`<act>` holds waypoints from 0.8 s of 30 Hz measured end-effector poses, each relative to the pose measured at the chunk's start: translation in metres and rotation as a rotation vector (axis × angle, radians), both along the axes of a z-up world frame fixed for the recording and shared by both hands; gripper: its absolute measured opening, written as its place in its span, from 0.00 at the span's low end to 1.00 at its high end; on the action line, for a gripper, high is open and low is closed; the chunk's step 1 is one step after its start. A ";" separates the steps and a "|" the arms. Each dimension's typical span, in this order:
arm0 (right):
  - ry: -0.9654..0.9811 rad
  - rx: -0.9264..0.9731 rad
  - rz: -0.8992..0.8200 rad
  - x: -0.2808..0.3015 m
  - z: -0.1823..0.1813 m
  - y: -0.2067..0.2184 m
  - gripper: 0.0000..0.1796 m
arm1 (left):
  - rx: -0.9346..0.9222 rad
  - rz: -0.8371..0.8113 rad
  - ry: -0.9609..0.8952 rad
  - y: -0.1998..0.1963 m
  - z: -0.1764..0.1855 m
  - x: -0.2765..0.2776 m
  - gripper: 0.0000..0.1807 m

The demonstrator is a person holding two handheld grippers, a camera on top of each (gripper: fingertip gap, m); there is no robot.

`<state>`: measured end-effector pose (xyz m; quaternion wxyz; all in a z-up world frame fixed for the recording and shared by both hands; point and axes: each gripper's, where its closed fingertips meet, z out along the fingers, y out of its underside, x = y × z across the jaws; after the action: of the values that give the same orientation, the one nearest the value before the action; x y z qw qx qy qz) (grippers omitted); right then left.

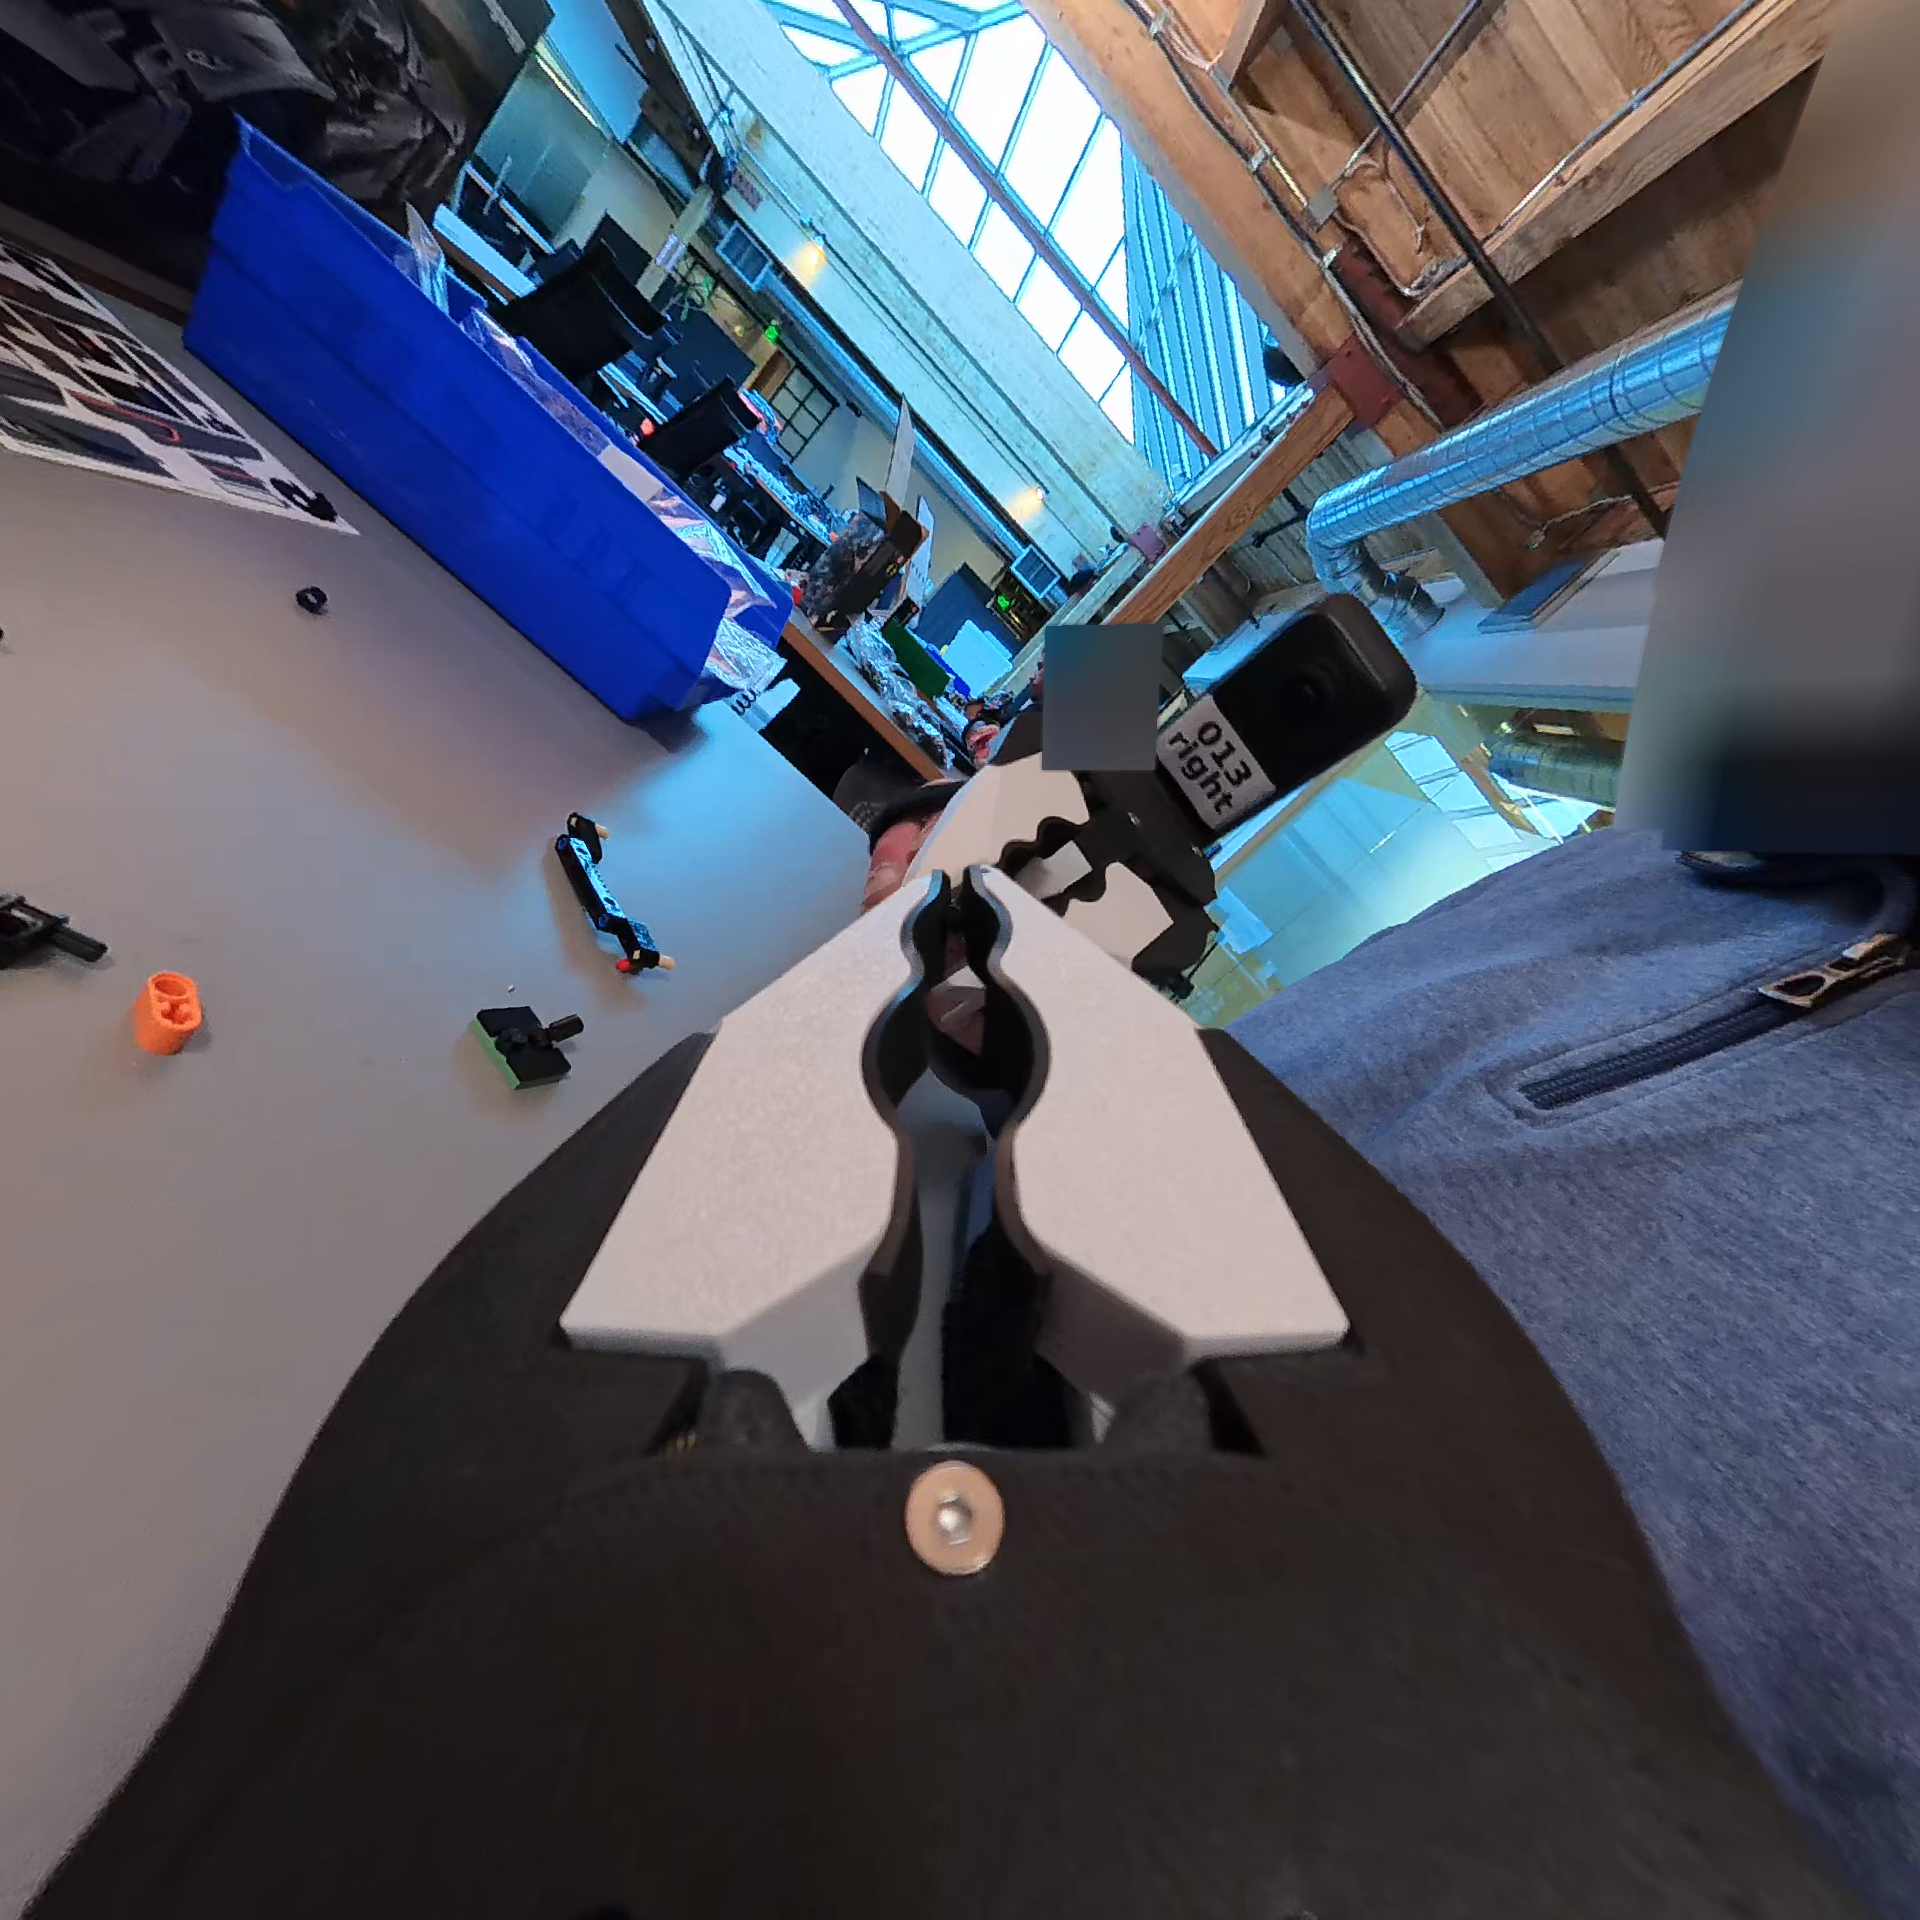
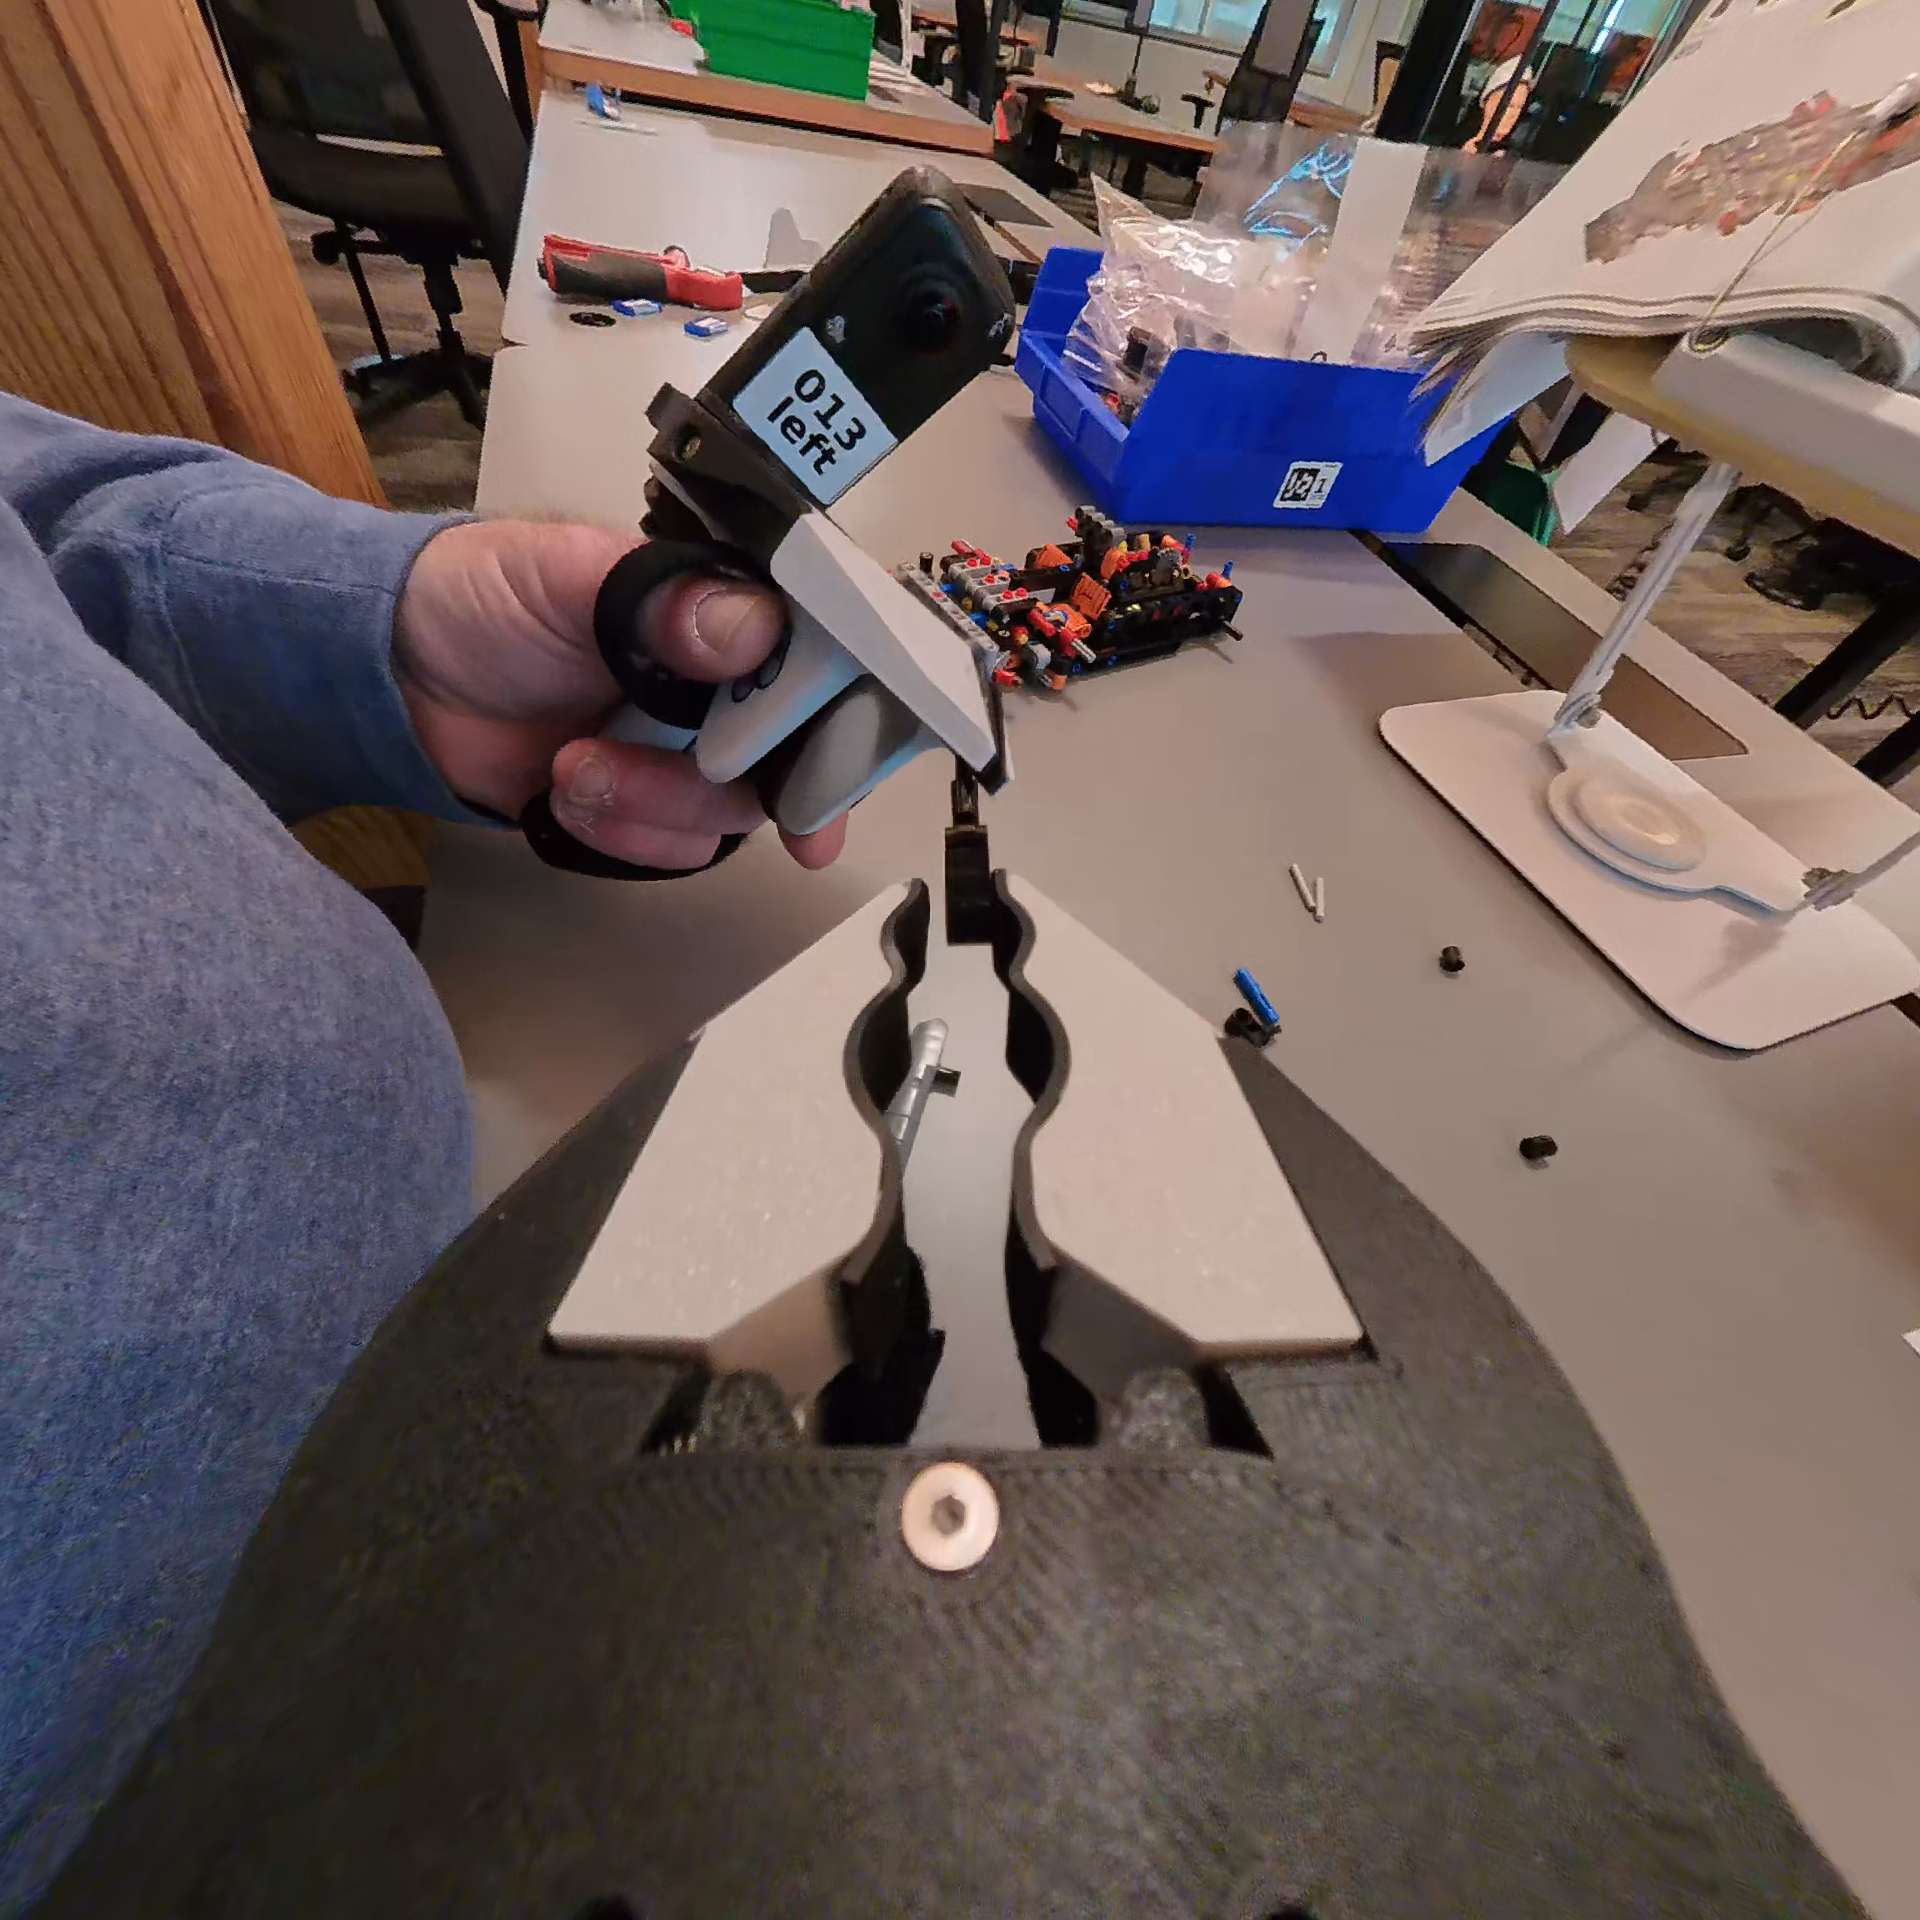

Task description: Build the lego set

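My right gripper (image 2: 966, 896) is shut on a small black lego piece (image 2: 971, 883) and holds it upright above the grey table (image 2: 1143, 790). My left gripper (image 2: 987, 764), held in a hand, points down at it from above. It is shut on a thin black pin (image 2: 964, 795) that meets the top of the black piece. In the left wrist view the left gripper (image 1: 958, 896) has its jaws nearly closed, with a dark bit between the tips. The partly built lego model (image 2: 1081, 603) lies on the table behind.
A blue bin (image 2: 1247, 436) with bags of parts stands at the back. An instruction booklet (image 2: 1714, 208) rests on a white stand (image 2: 1621, 831) at the right. Loose parts lie about: a blue pin (image 2: 1255, 992), an orange connector (image 1: 166, 1011), a black beam (image 1: 611, 904). Left and right tips are no more than a few centimetres apart. The orange connector (image 1: 166, 1011) is about equally far from each gripper, around 15 cm.
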<state>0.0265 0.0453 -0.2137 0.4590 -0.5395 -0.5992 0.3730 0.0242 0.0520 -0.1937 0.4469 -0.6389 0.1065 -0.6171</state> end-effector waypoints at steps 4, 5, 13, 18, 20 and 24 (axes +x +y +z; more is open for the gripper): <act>-0.010 0.017 -0.051 0.004 0.003 0.010 0.10 | -0.005 0.040 -0.011 0.006 0.002 -0.006 0.00; -0.017 0.016 -0.057 0.005 0.003 0.011 0.10 | -0.004 0.048 -0.013 0.006 0.004 -0.007 0.00; -0.012 0.044 -0.053 0.007 0.006 0.008 0.12 | -0.002 0.044 0.004 0.005 0.004 -0.003 0.00; -0.052 0.095 -0.038 0.005 0.004 -0.003 0.10 | -0.020 0.029 0.029 -0.002 0.000 0.004 0.00; -0.066 0.096 -0.025 0.004 0.001 -0.011 0.10 | -0.035 0.016 0.031 -0.008 -0.005 0.009 0.00; -0.100 0.055 -0.027 0.009 -0.010 -0.021 0.04 | -0.079 -0.001 0.000 -0.019 -0.015 0.016 0.00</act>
<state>0.0358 0.0243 -0.2236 0.4482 -0.5526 -0.6242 0.3228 0.0404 0.0331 -0.2083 0.4210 -0.6560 0.0826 -0.6209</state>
